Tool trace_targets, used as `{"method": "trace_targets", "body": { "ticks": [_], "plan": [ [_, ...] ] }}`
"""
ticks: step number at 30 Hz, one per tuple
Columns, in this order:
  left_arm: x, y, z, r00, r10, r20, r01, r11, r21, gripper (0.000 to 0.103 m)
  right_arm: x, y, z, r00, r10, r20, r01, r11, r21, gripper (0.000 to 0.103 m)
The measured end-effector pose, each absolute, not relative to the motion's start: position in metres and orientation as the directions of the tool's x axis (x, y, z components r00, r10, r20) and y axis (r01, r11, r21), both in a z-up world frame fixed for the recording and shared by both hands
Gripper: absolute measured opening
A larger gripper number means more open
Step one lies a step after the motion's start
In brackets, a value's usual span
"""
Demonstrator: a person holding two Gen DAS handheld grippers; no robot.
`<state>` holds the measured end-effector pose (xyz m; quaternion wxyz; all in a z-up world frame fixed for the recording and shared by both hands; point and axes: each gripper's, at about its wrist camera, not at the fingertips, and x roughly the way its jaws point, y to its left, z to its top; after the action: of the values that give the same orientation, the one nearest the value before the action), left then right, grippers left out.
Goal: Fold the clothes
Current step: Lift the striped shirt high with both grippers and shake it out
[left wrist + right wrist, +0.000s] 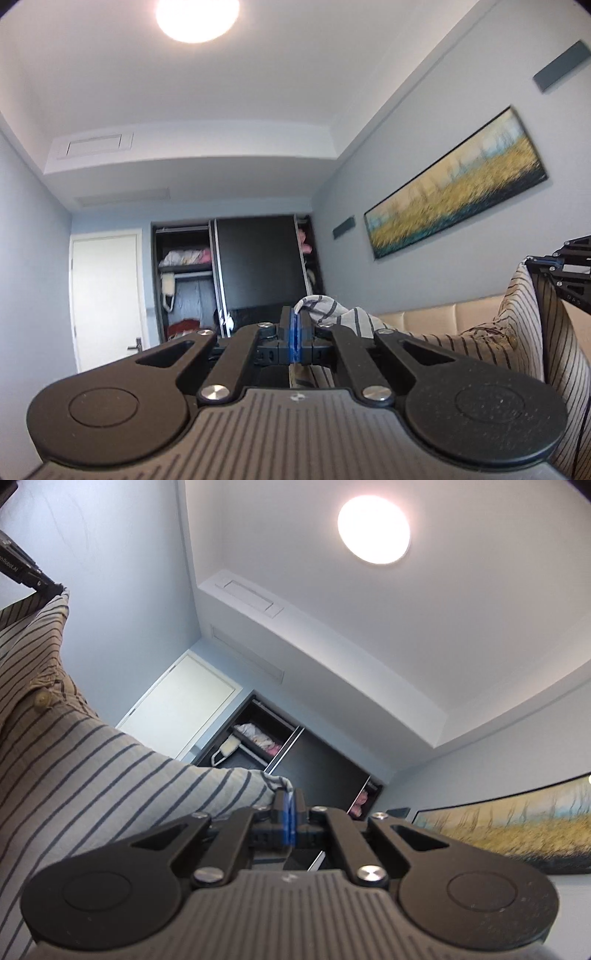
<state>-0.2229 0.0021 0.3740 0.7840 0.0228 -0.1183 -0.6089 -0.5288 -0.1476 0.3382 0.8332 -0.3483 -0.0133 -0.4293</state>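
Observation:
A beige shirt with dark stripes (517, 343) hangs stretched between both grippers, lifted into the air. In the left wrist view my left gripper (295, 317) is shut on a bunched corner of the striped shirt, and the cloth runs right to my right gripper (535, 264), which pinches the other corner at the frame's right edge. In the right wrist view my right gripper (290, 797) is shut on the shirt's edge; the striped shirt (92, 760), with a button showing, spreads up-left to my left gripper (55, 589). Both grippers point a little upward.
An open dark wardrobe (236, 280) with folded clothes stands at the far wall beside a white door (107, 295). A long framed painting (458, 184) hangs on the right wall above a beige padded headboard (443, 317). A round ceiling lamp (373, 530) shines overhead.

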Motion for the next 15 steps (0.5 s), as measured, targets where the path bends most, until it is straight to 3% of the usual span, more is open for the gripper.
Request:
{"method": "trace_targets", "body": {
  "ticks": [7, 15],
  "plan": [
    [-0.140, -0.134, 0.326, 0.326, -0.943, -0.062, 0.935, 0.312, 0.171, 0.000, -0.429, -0.261, 0.294, 0.634, -0.763, 0.123, 0.673, 0.466, -0.575, 0.001],
    [-0.042, -0.289, 0.210, 0.360, -0.877, -0.318, 0.929, 0.308, 0.204, 0.000, -0.313, -0.410, 0.201, 0.589, -0.798, -0.124, 0.623, 0.547, -0.560, 0.001]
  ]
}}
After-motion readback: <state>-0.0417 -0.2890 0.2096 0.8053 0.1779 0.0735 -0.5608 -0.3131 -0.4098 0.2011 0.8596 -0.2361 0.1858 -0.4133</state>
